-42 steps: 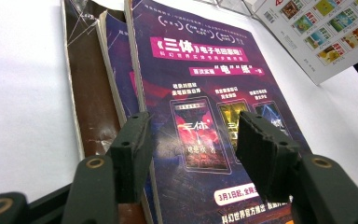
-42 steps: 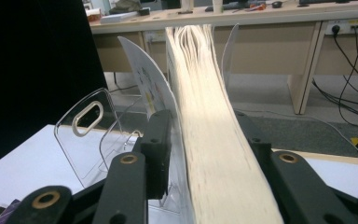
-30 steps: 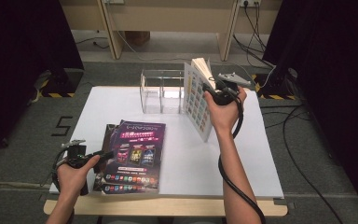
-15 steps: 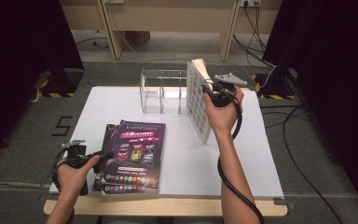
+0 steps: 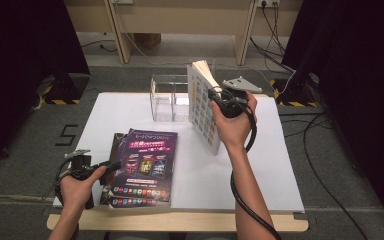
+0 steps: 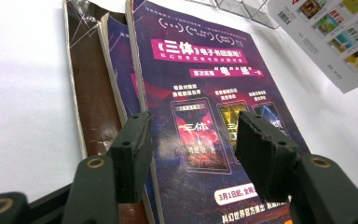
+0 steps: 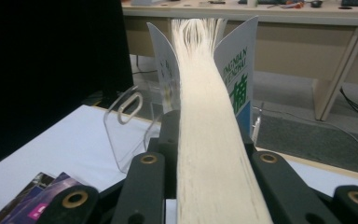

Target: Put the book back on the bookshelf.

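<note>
The right gripper is clamping a white-covered book by its page edge, jaws having just closed on it, and is holding it tilted in the air above the white table, just beside the clear acrylic holder at the far side. In the right gripper view the pages are running up between the two black jaws, covers fanning apart at the far end. The left gripper is hovering with jaws parted and nothing between them, over the stack of purple books lying flat near the front left of the table
</note>
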A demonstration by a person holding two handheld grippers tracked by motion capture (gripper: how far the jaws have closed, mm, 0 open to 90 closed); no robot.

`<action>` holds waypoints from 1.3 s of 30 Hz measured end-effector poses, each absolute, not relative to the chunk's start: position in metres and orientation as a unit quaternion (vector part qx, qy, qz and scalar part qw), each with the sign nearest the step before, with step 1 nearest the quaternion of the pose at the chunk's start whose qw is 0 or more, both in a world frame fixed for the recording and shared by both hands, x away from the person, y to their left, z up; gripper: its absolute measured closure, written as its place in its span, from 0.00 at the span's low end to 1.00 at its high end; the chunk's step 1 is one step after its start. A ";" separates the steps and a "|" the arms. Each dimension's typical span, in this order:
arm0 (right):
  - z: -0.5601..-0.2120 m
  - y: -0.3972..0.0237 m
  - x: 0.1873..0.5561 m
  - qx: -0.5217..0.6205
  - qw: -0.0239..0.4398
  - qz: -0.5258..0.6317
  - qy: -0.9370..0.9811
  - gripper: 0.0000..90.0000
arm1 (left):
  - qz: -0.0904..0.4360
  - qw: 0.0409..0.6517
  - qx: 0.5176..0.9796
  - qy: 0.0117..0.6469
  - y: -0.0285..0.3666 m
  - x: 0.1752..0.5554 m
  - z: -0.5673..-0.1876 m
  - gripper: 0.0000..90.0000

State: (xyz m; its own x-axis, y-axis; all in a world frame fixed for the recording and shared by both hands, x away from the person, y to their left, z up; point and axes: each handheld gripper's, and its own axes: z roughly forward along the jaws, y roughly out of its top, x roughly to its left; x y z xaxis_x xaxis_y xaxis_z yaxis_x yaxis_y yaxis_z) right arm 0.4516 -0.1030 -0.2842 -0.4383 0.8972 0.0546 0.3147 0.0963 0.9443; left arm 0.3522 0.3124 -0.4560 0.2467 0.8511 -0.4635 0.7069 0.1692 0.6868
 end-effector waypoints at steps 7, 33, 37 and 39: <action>-0.278 -0.093 0.448 0.421 0.283 0.508 0.696 0.82 | 0.078 0.463 0.639 0.610 0.313 0.352 -0.456 0.50; -0.284 -0.121 0.466 0.457 0.301 0.492 0.677 0.82 | 0.077 0.462 0.640 0.609 0.312 0.352 -0.457 0.50; -0.289 -0.130 0.470 0.473 0.318 0.481 0.666 0.82 | 0.078 0.461 0.640 0.609 0.312 0.353 -0.457 0.50; -0.290 -0.133 0.471 0.480 0.319 0.482 0.660 0.82 | 0.077 0.461 0.640 0.609 0.312 0.353 -0.457 0.50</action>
